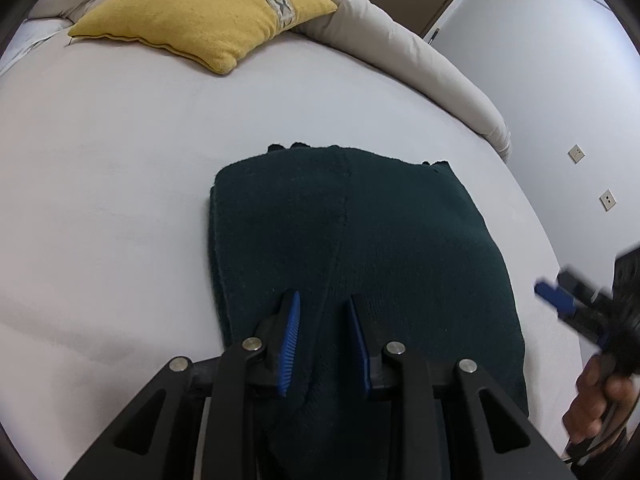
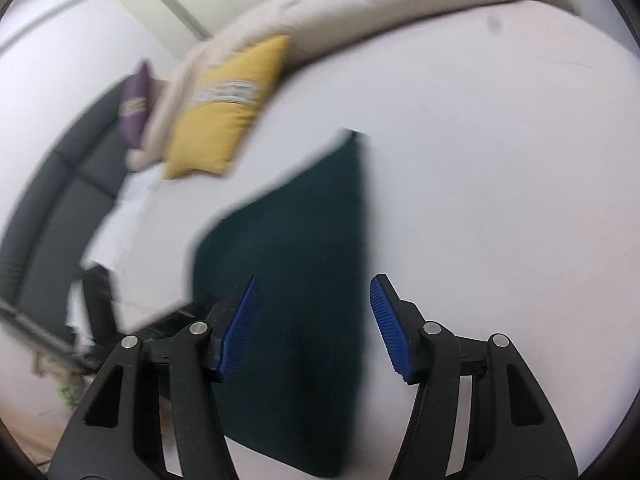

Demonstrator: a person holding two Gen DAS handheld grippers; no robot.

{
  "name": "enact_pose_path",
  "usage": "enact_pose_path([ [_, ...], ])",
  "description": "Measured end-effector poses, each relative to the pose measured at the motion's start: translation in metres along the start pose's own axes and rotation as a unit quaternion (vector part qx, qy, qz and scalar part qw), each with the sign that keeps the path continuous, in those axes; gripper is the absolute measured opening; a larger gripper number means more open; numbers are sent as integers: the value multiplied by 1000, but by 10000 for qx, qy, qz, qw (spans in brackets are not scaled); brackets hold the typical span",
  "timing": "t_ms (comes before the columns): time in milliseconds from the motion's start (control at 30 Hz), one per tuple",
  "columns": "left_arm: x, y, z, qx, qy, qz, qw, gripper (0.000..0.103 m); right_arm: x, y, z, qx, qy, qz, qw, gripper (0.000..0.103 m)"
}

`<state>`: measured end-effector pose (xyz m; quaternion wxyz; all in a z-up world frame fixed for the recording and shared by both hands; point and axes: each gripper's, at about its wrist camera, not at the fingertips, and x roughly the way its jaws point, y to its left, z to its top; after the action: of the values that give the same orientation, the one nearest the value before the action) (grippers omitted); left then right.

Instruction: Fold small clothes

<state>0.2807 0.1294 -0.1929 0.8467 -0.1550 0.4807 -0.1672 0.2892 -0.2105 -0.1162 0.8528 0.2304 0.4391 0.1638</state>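
A dark green knitted garment (image 1: pixel 360 240) lies folded on the white bed sheet (image 1: pixel 120 200). My left gripper (image 1: pixel 324 300) hangs over its near part, jaws a little apart, with a raised ridge of the fabric between the blue pads. The right wrist view is blurred; there the garment (image 2: pixel 304 260) lies under my right gripper (image 2: pixel 314 284), which is open and empty. The right gripper also shows at the right edge of the left wrist view (image 1: pixel 560 300), held in a hand beside the garment.
A yellow cushion (image 1: pixel 200 16) lies at the far side of the bed, with a beige rolled duvet (image 1: pixel 420 56) behind it. A purple cushion (image 2: pixel 136 108) and a dark headboard (image 2: pixel 60 184) show at left. The bed edge (image 1: pixel 560 248) runs just right of the garment.
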Motion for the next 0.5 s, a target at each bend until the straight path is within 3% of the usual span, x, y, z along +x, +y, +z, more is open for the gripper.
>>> enact_pose_path([
  [100,-1,2,4,-99,23,-103,9999,28,49,21,24,-44,586,793,9951,57],
  [233,-3,4,7,-115,74,-169,9998,27,116,11,49,506,1008,734,9909,52],
  [300,-3,0,10,-9,71,-108,9999,27,136,-3,63,819,890,414,9918,51],
  [367,-2,0,10,65,61,-67,9999,27,152,-23,75,1191,787,466,9887,49],
  [433,-3,-1,10,54,56,-81,9999,27,162,-37,84,1405,721,503,9862,37],
  [500,-3,-2,9,82,48,-83,9999,27,162,-46,94,1400,520,180,9886,34],
])
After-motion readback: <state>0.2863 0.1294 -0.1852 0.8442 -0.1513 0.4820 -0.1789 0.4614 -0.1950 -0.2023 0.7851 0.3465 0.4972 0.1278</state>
